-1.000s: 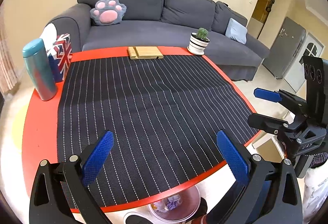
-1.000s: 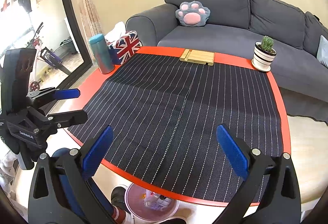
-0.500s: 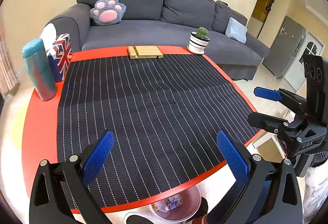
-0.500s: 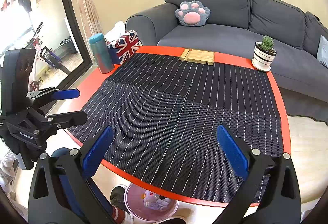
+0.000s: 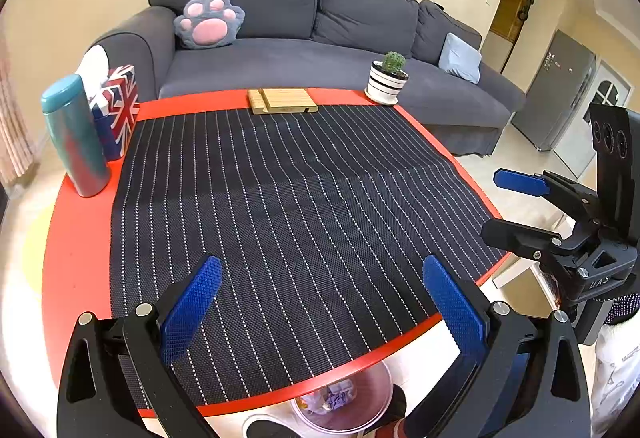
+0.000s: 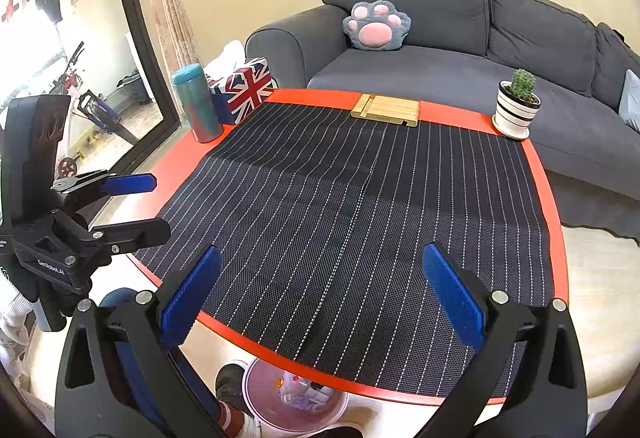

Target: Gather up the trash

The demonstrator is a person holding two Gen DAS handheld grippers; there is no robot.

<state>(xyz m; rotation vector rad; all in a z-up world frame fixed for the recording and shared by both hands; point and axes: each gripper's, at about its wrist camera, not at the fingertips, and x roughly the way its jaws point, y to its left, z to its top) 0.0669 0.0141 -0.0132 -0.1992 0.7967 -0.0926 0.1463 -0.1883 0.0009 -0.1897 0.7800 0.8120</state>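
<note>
Trash (image 6: 298, 392) is all down in the clear bin (image 6: 256, 394) on the floor, under the table's near edge, below and between both grippers. Left gripper (image 5: 320, 302) and right gripper (image 6: 322, 296) both gape wide, holding nothing; the mat (image 5: 288, 205) looks bare.

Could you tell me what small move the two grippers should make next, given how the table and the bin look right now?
Probably none beyond drawing back: the striped mat shows no loose trash, and the bin under the table's near edge already holds scraps. The left gripper and right gripper both hang open and empty. The items along the far edge look like household items, not trash.
</note>
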